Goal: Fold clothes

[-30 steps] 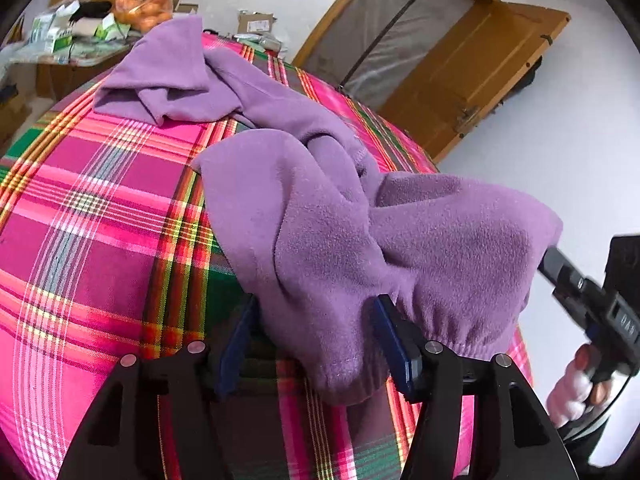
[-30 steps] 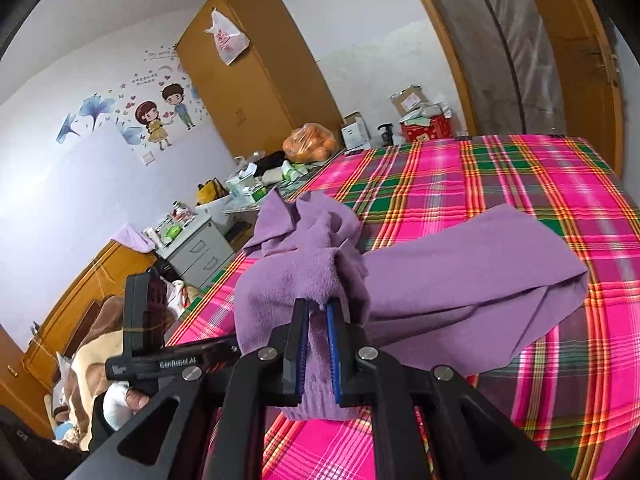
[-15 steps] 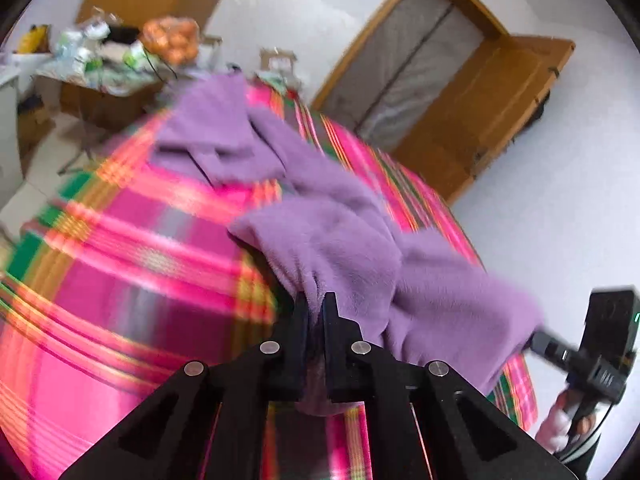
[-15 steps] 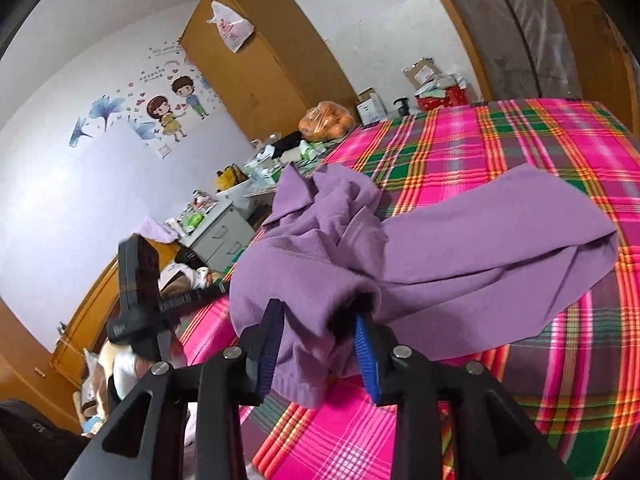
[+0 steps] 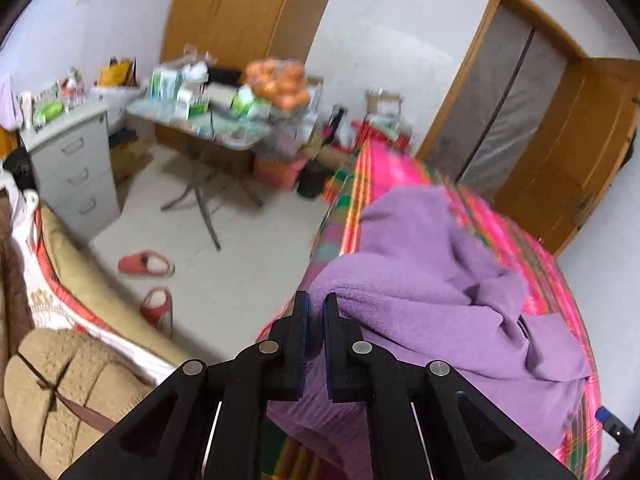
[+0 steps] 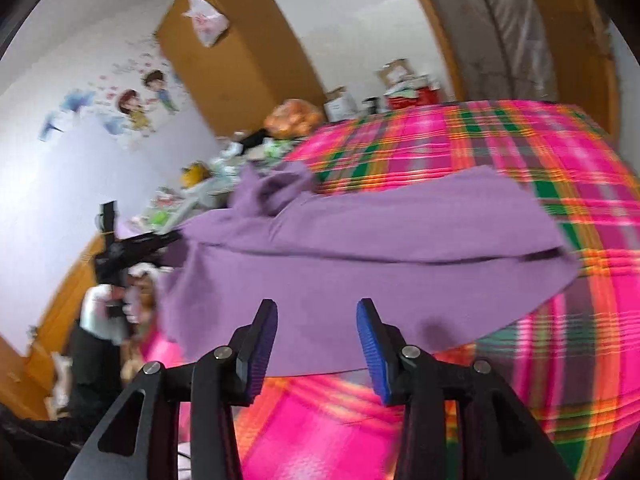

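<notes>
- The left tool [image 5: 315, 306] is pressed together on a fold of the purple fleece garment [image 5: 440, 300], with the cloth pinched between its two black fingers and hanging below them.
- In the left wrist view, the garment lies bunched along the near edge of the bed [image 5: 532, 264], draping from the pinched fold across the pink plaid bedspread toward the right.
- The right tool [image 6: 316, 316] stands spread, its jaws having just been opening; the blue pads [image 6: 370, 344] are apart with nothing gripped, and the garment's near hem lies on the bed beyond the fingertips.
- In the right wrist view, the garment [image 6: 360, 256] lies stretched across the bed [image 6: 520, 140] in a broad band, doubled over itself on the right side and rumpled into a peak at the far left.
- At the left of that view, the left tool [image 6: 172, 238] holds the garment's left end at the bed's edge, and the person's hand [image 6: 108, 300] grips its handle; the hand itself is blurred.
- Beyond the bed, the left wrist view shows a cluttered folding worktop [image 5: 200, 124] carrying a bag of oranges [image 5: 280, 82], a grey drawer cabinet [image 5: 72, 168], and a pair of red slippers [image 5: 146, 264] on the floor.
- A wooden wardrobe [image 6: 236, 52] stands against the far wall with a plastic bag on top, beside cartoon wall stickers [image 6: 136, 108].
</notes>
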Demonstrator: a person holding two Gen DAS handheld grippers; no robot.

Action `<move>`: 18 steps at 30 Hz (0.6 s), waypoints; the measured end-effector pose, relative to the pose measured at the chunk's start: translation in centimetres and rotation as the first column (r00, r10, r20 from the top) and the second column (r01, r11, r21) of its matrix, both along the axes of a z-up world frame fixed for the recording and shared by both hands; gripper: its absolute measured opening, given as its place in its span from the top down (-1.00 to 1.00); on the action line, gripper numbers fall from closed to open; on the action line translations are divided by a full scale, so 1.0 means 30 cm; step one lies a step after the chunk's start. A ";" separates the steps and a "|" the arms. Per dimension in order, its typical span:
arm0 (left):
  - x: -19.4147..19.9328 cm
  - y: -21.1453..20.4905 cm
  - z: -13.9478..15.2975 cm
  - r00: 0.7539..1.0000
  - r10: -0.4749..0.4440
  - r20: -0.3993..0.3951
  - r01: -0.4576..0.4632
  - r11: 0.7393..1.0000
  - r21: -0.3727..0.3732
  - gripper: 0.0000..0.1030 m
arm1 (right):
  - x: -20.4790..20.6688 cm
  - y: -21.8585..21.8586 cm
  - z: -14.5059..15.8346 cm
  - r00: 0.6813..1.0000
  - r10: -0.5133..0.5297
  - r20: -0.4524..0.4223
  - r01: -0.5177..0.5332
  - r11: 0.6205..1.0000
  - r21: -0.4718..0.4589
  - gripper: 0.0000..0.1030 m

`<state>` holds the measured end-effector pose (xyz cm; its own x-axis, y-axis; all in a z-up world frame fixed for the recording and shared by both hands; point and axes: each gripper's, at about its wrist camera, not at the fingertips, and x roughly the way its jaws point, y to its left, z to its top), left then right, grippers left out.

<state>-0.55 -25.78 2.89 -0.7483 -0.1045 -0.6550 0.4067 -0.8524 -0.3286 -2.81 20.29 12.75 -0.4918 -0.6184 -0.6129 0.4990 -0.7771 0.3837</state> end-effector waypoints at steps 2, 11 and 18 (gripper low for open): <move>0.021 0.028 -0.002 1.000 -0.023 -0.010 0.023 1.000 -0.016 0.87 | -0.018 -0.002 -0.008 0.999 -0.019 -0.030 0.021 0.997 0.072 0.15; 0.213 0.215 0.078 0.988 -0.074 -0.133 0.068 0.997 -0.047 0.56 | -0.156 -0.210 -0.039 0.983 0.130 -0.126 -0.077 0.930 0.359 0.07; 0.189 0.385 0.022 0.973 -0.204 -0.109 0.199 0.978 -0.055 0.56 | -0.220 -0.419 -0.152 0.959 0.266 -0.099 -0.178 0.836 0.519 0.07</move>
